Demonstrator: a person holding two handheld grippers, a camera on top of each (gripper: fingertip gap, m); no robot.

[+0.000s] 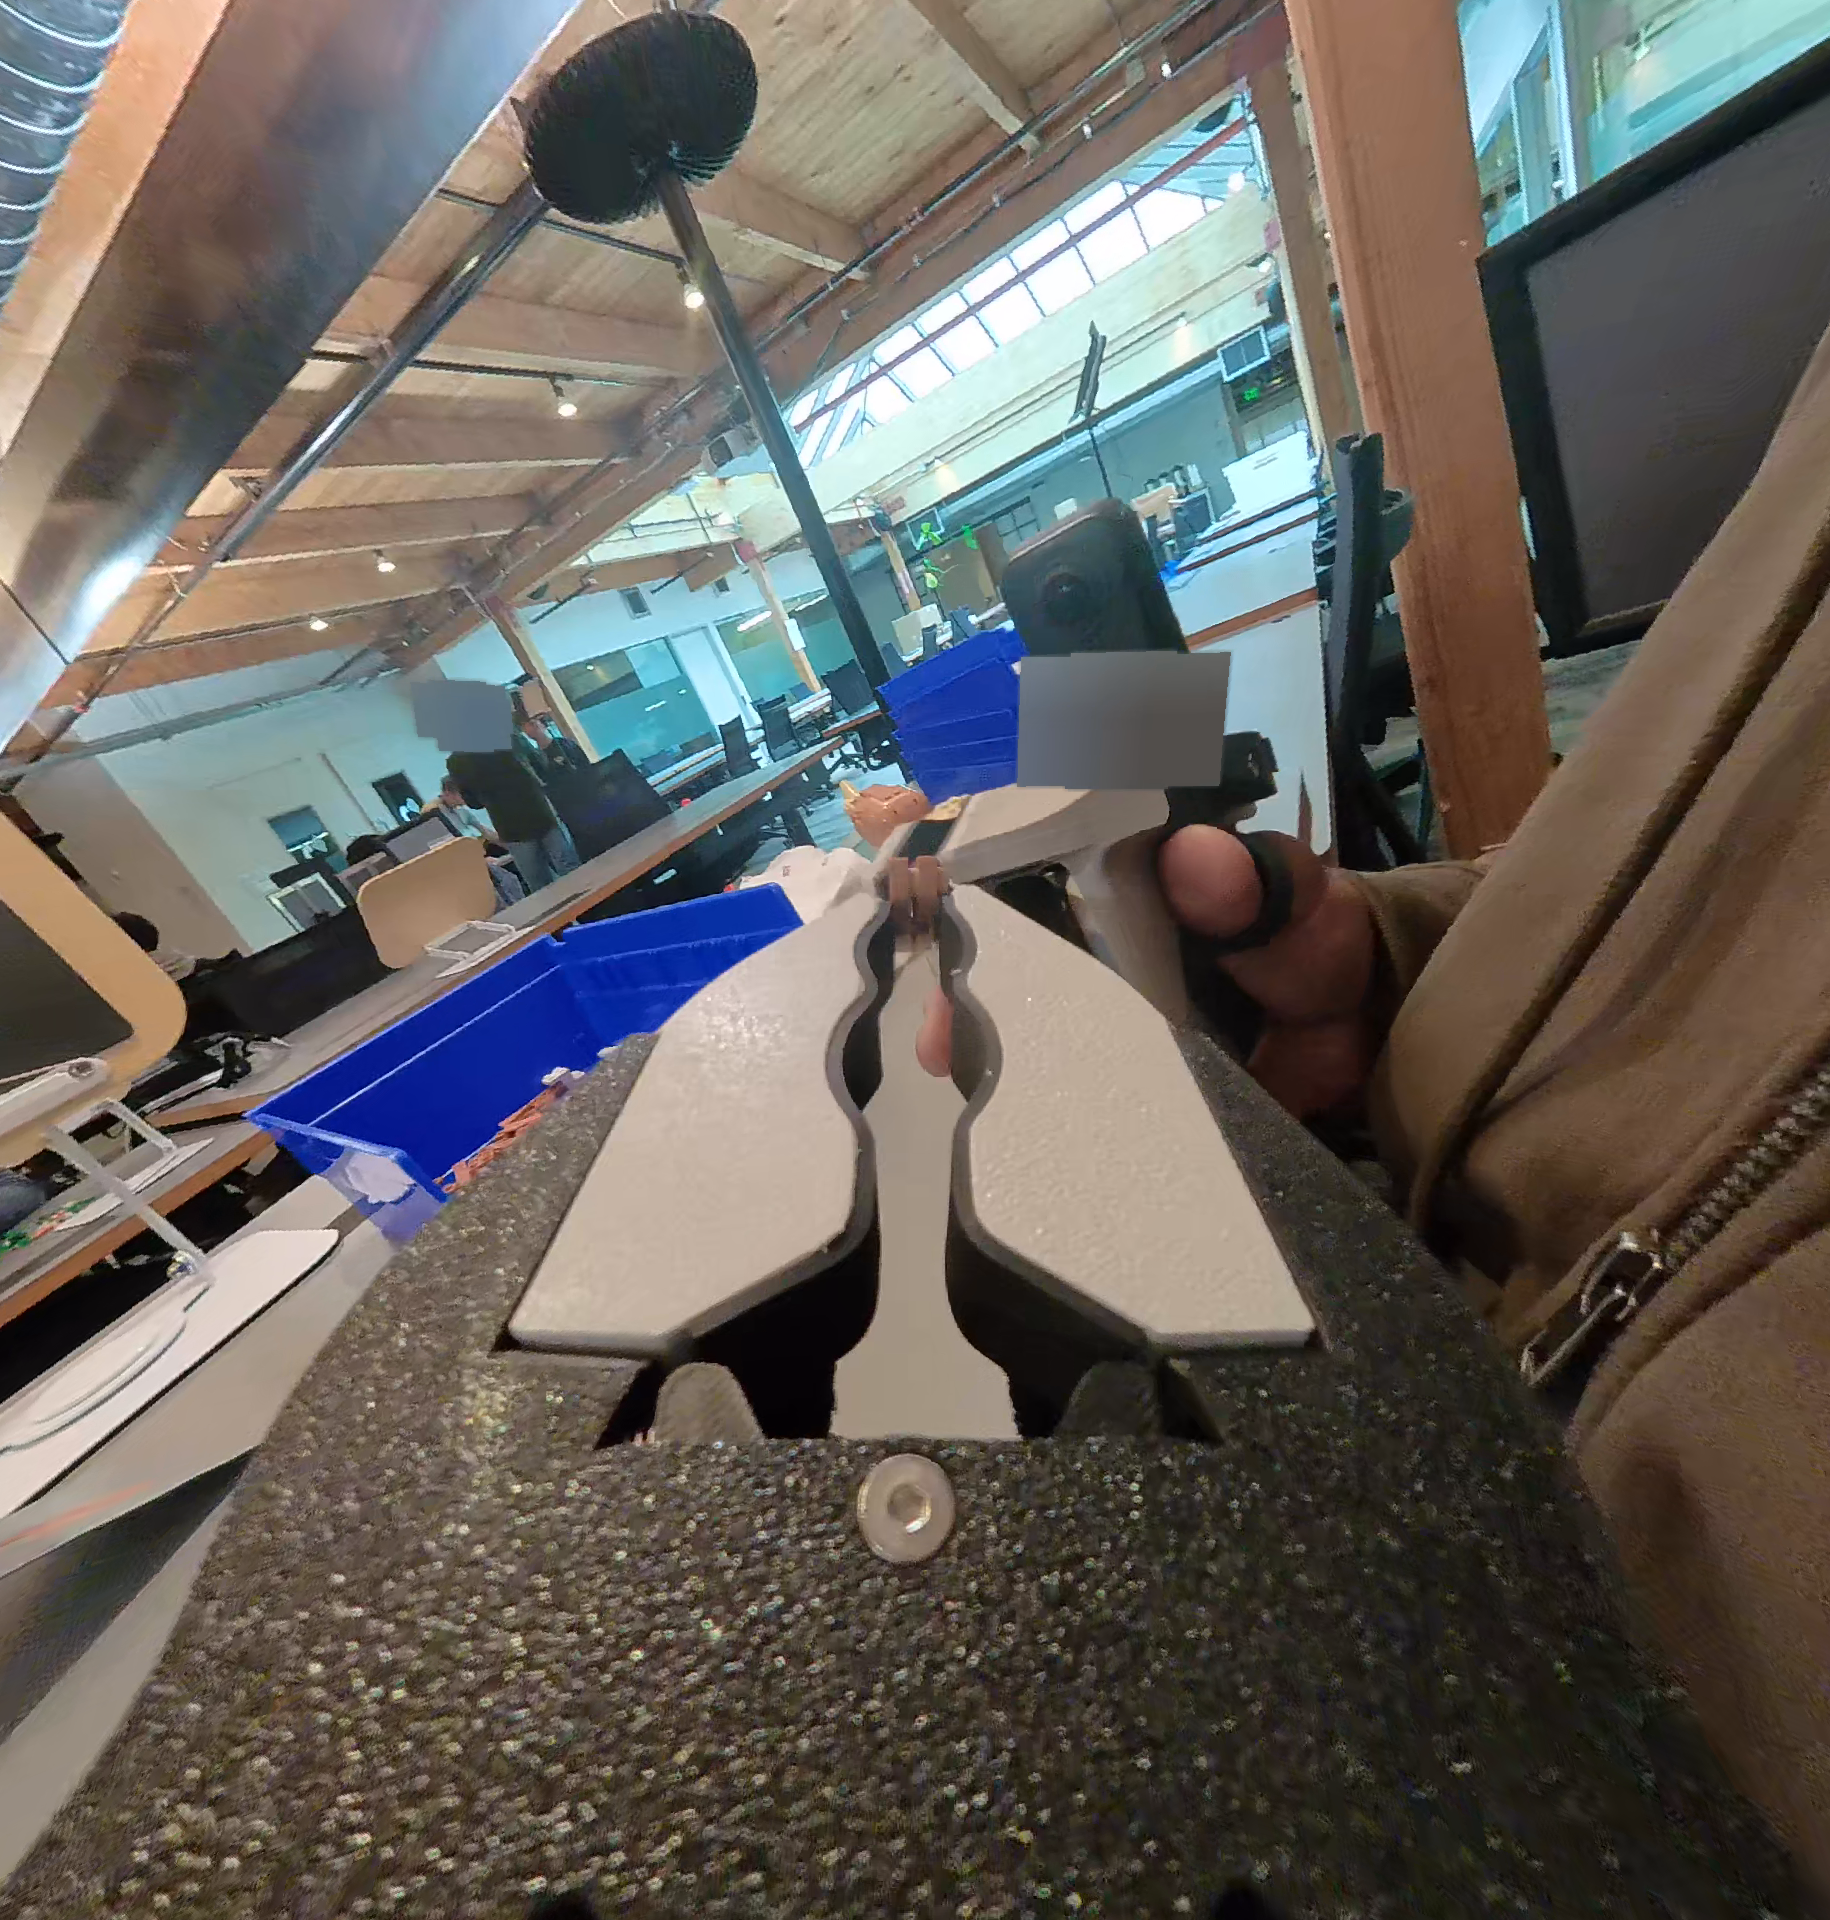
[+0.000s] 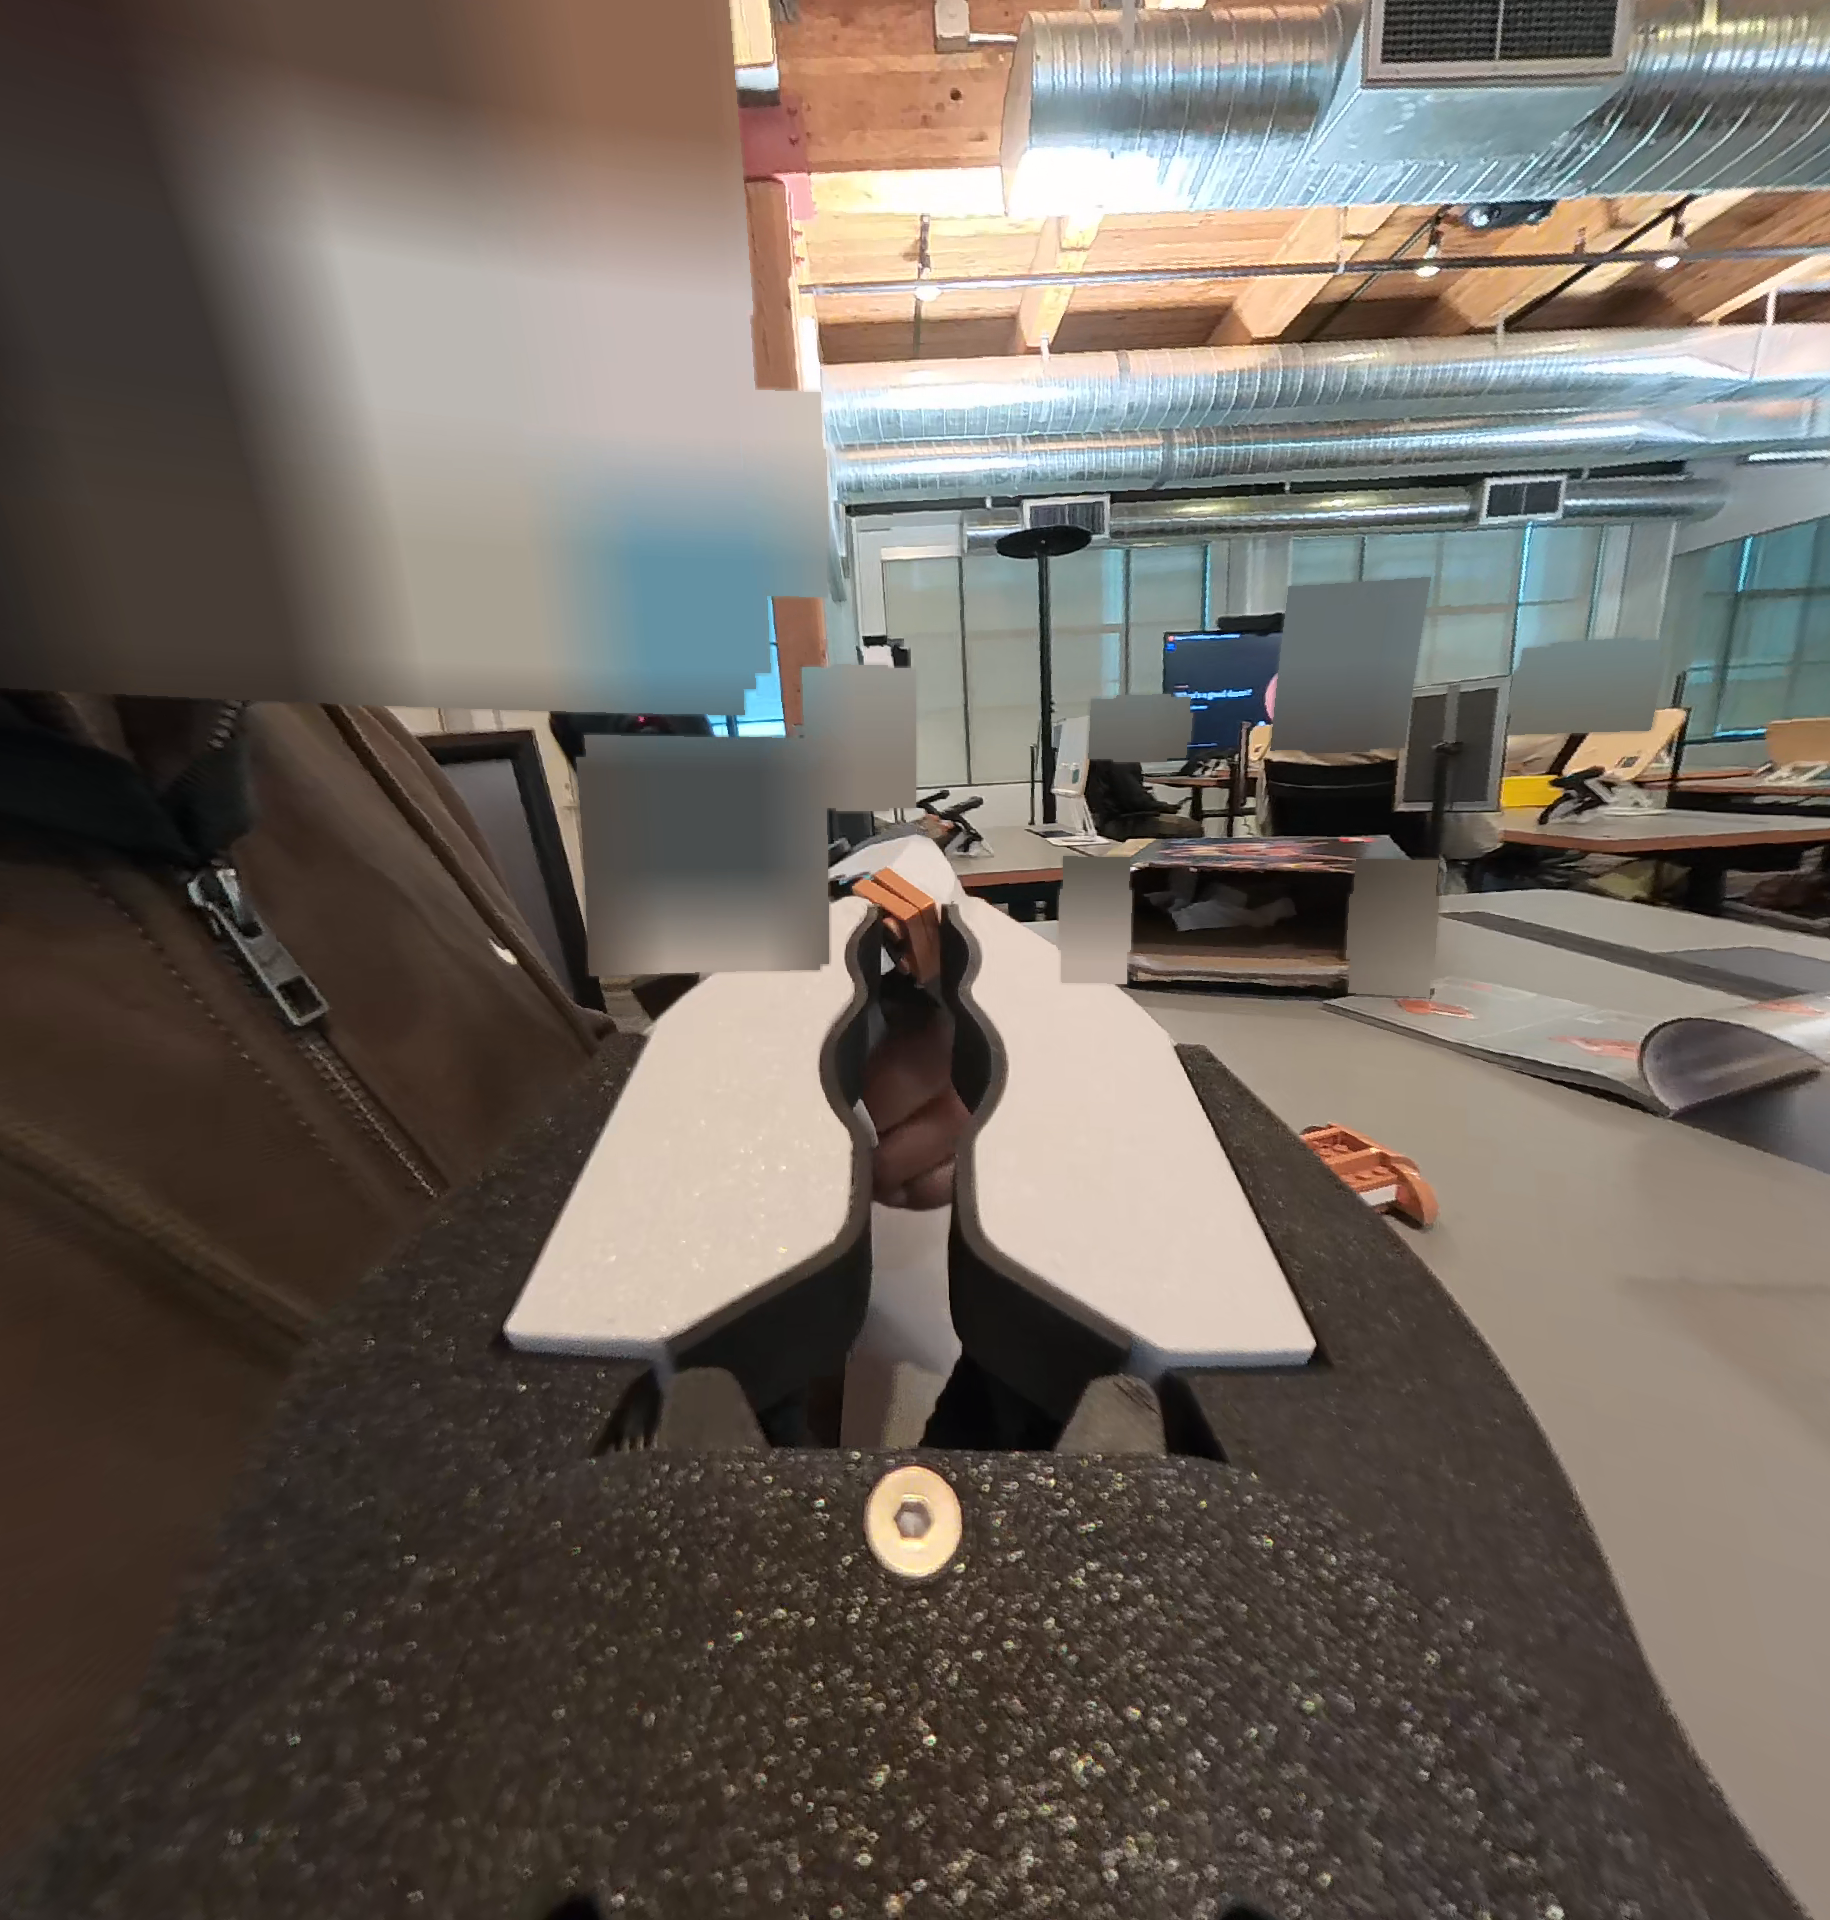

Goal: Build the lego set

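Grippers: both raised off the table, tips facing each other, meeting in front of the person's brown zipped jacket (image 1: 1669,1039).
Left gripper (image 1: 919,883): jaws drawn together, clamped on a small brown lego piece (image 1: 913,878) at the very tips.
Right gripper (image 2: 906,920): jaws drawn together, clamped on an orange-brown lego piece (image 2: 906,925) at the tips.
Contact: the two tip pairs sit right against each other; cannot tell whether each holds its own piece or both pinch one joined part.
Piece axis, right wrist view: flat plate shape, long axis running along the fingers, far end tilted up and away, sticking out just past the tips.
Piece axis, left wrist view: too small to call; looks upright between the tips.
Right hand (image 1: 1264,935): seen from the left wrist view, wrapped round the other gripper's handle, thumb through a black ring.
Loose part: another orange-brown lego assembly (image 2: 1368,1169) lies on the grey table (image 2: 1565,1299), just right of the right gripper body, long axis running left-right.
Booklet: open instruction booklet (image 2: 1638,1039) farther back on the table, pages curling up.
Box: opened cardboard box (image 2: 1243,914) behind the booklet.
Bins: blue plastic bin (image 1: 495,1049) beside the left gripper with small brown pieces inside; stack of blue bins (image 1: 952,707) farther off.
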